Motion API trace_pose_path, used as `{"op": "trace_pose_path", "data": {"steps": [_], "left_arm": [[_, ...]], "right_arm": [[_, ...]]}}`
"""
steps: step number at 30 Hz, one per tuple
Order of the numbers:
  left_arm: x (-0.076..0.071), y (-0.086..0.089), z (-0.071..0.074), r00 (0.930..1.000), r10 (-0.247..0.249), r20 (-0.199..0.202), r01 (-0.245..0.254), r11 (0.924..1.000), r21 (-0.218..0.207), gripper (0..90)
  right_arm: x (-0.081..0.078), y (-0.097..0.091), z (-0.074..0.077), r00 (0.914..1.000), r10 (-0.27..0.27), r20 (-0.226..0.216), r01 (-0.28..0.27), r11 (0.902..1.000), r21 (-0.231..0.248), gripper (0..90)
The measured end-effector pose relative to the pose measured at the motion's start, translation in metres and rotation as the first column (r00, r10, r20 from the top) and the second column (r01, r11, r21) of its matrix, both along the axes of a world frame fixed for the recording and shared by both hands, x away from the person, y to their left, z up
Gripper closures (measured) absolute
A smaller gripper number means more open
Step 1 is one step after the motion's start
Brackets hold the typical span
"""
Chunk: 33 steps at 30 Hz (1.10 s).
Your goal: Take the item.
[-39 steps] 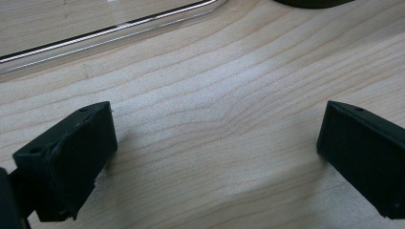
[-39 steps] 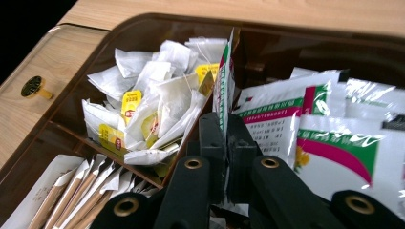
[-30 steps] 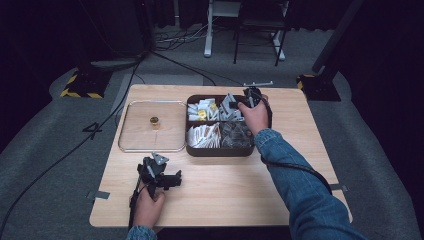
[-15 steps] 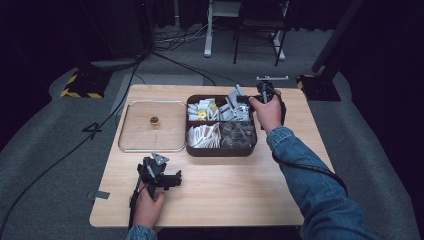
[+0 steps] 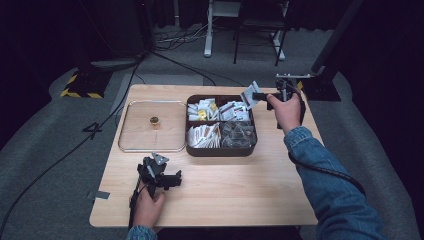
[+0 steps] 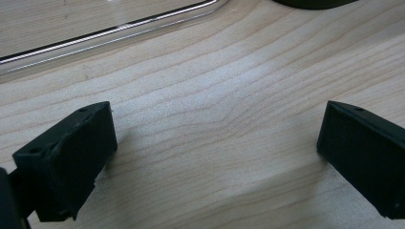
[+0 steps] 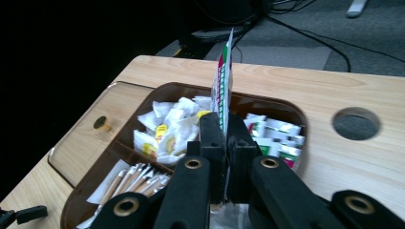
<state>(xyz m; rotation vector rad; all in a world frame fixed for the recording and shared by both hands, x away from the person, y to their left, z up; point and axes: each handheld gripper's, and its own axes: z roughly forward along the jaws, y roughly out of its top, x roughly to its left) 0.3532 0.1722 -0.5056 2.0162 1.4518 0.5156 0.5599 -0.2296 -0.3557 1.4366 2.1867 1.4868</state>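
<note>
At the near edge of the counter (image 5: pixel 225 190), the left claw (image 5: pixel 170 179) rests on bare wood, its jaws spread wide with nothing between them. The clear lid (image 5: pixel 150 127) with its small knob lies flat at about eleven o'clock from it, just left of the brown compartment tray (image 5: pixel 220 150). Farther off, past the tray's far right corner, the right claw (image 7: pixel 223 143) is clamped on a thin sachet (image 7: pixel 223 78), held edge-on with its long axis upright, up off the tray's contents. The compartment of similar green-and-white sachets (image 7: pixel 274 133) lies directly beneath and slightly to four o'clock, so the right hand (image 5: pixel 285 107) is plainly the nearer one for any set-down there or elsewhere.
</note>
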Motion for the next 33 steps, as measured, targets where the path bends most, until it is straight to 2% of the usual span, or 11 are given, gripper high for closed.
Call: {"op": "trace_pose_path", "data": {"steps": [11,12,18,26,33], "left_arm": [[0.000,0.000,0.000,1.0000,0.000,0.000,0.000,1.0000,0.002,0.1],[0.001,0.000,0.000,1.0000,0.000,0.000,0.000,1.0000,0.002,0.2],[0.004,-0.001,0.000,0.9999,-0.010,0.000,0.010,0.9999,0.003,0.2],[0.004,-0.001,0.000,0.9999,-0.010,0.000,0.010,0.9999,0.003,0.2],[0.004,-0.001,0.000,1.0000,-0.010,0.000,0.010,0.9999,0.003,0.2]], "right_arm": [[-0.007,-0.044,0.001,0.9982,-0.060,-0.001,0.060,0.9982,0.005,88.8],[-0.008,-0.052,0.000,0.9971,-0.075,-0.005,0.075,0.9972,0.003,88.8],[-0.011,-0.071,-0.002,0.9933,-0.115,-0.013,0.115,0.9934,0.001,88.7],[-0.009,-0.092,-0.013,0.9855,-0.166,-0.034,0.165,0.9859,-0.029,88.7],[-0.005,-0.108,-0.029,0.9748,-0.212,-0.069,0.209,0.9766,-0.051,88.5]]}}
